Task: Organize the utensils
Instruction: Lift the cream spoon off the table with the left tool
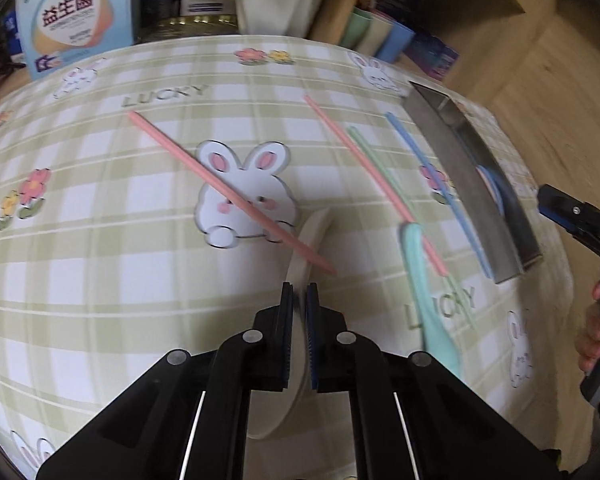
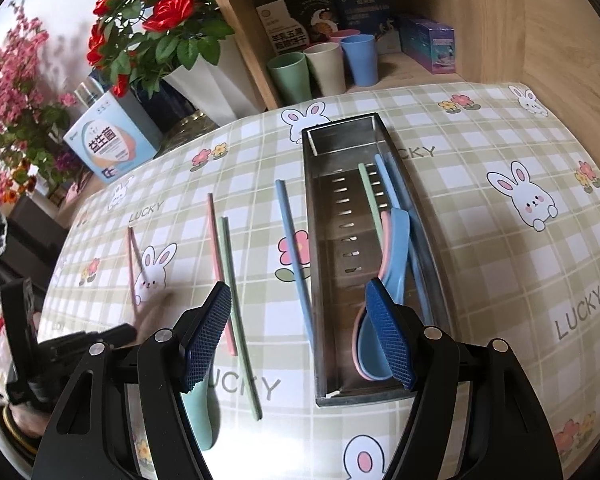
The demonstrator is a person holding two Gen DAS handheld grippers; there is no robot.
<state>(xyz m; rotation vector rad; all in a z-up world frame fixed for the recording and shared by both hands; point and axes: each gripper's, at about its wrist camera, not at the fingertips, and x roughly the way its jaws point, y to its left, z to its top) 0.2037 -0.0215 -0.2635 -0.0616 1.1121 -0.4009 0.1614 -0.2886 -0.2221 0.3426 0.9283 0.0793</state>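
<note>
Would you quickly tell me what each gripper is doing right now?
Left gripper: shut on the handle of a cream spoon.
Right gripper: open, holding nothing, above the metal tray.

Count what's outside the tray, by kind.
Outside the tray:
Chopsticks: 4 (pink chopstick, second pink chopstick, green chopstick, blue chopstick)
Spoons: 2 (green spoon on the cloth, white spoon gripped in the left tongs)
Total: 6
</note>
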